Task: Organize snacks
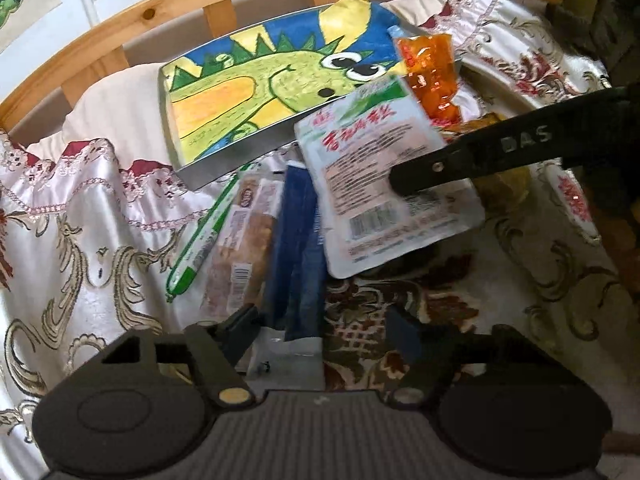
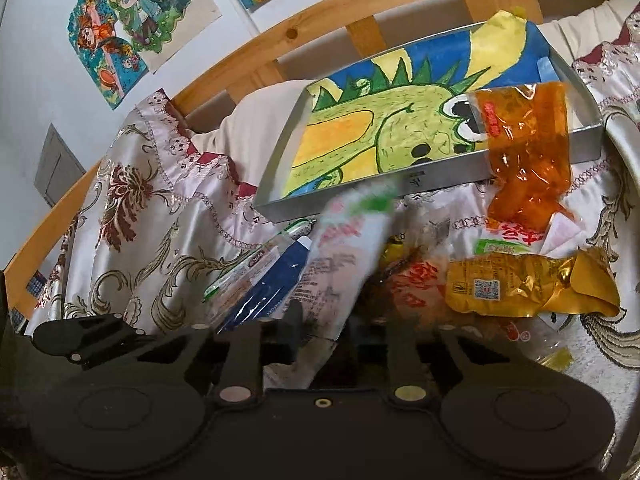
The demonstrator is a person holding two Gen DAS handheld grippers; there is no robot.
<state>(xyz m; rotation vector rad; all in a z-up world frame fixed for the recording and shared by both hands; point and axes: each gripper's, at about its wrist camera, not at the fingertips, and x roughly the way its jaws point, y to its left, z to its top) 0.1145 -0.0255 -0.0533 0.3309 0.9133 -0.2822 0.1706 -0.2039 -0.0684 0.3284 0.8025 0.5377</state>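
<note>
Two sets of jaws are at work over the bed (image 1: 100, 240), which wears a shiny embroidered cover. Your right gripper (image 2: 346, 316) has its jaws drawn narrow and pinched on a white pouch (image 1: 372, 184) with red lettering; the pouch hangs tilted above the cover, its top edge near the front rim of the metal tray (image 2: 440, 178). From your left wrist view, one black finger of that gripper lies across the pouch's face. Your left gripper (image 1: 324, 320) holds nothing: its jaws stand partly apart, with a dark blue packet (image 1: 296, 248) lying on the cover between them, and neither pad touches it. Just left of the blue packet lie a clear bread packet (image 1: 240, 240) and a green-and-white sausage stick (image 1: 200, 240). The tray sits toward the wooden bed frame (image 1: 120, 28), lined with a dinosaur drawing, and an orange packet (image 2: 524, 152) lies across its front rim, half in and half out. A gold packet (image 2: 528, 284) rests on the cover to the right, among other wrappers too blurred to read
</note>
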